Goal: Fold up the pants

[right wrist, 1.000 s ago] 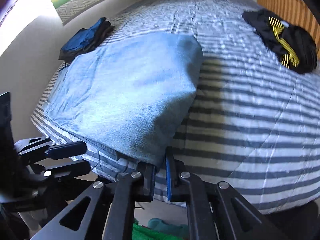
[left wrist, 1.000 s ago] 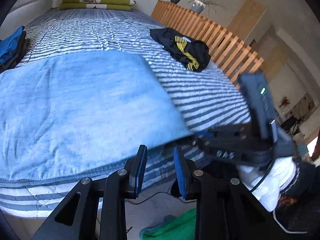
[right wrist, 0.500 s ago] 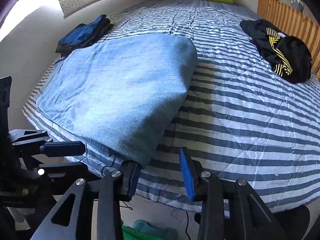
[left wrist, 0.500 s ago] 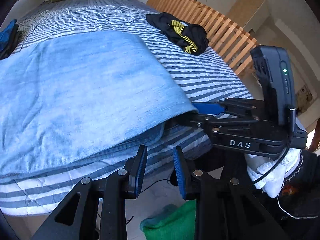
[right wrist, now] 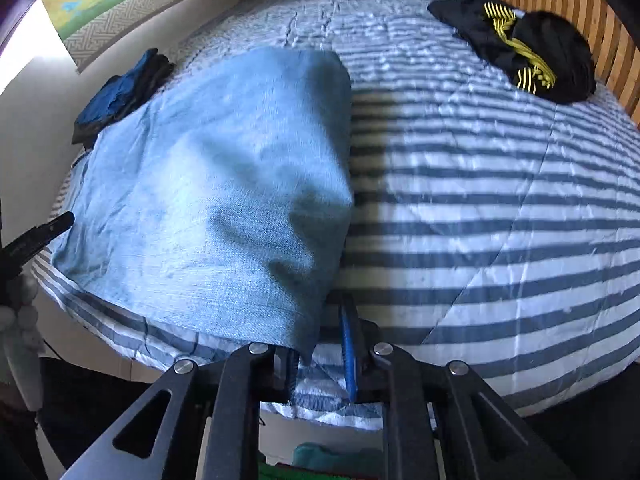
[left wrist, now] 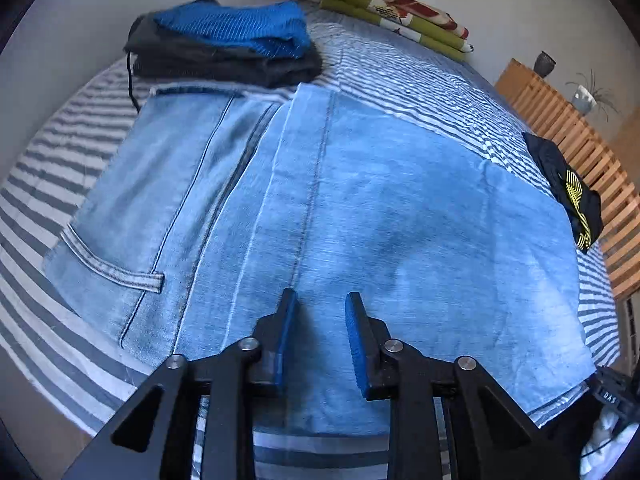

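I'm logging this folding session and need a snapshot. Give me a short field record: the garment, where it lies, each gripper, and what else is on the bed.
garment: light blue jeans, folded over
surface: striped bed cover
left gripper: over the jeans, jaws apart, have just been closing, nothing gripped
right gripper: at the jeans' near corner, jaws have just been closing, denim edge between them
other items: black and yellow garment; blue and dark folded stack

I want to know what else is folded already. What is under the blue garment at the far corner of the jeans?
A dark grey folded garment lies under the blue garment, both on the striped bedspread. Whether anything lies beneath the grey one cannot be seen.
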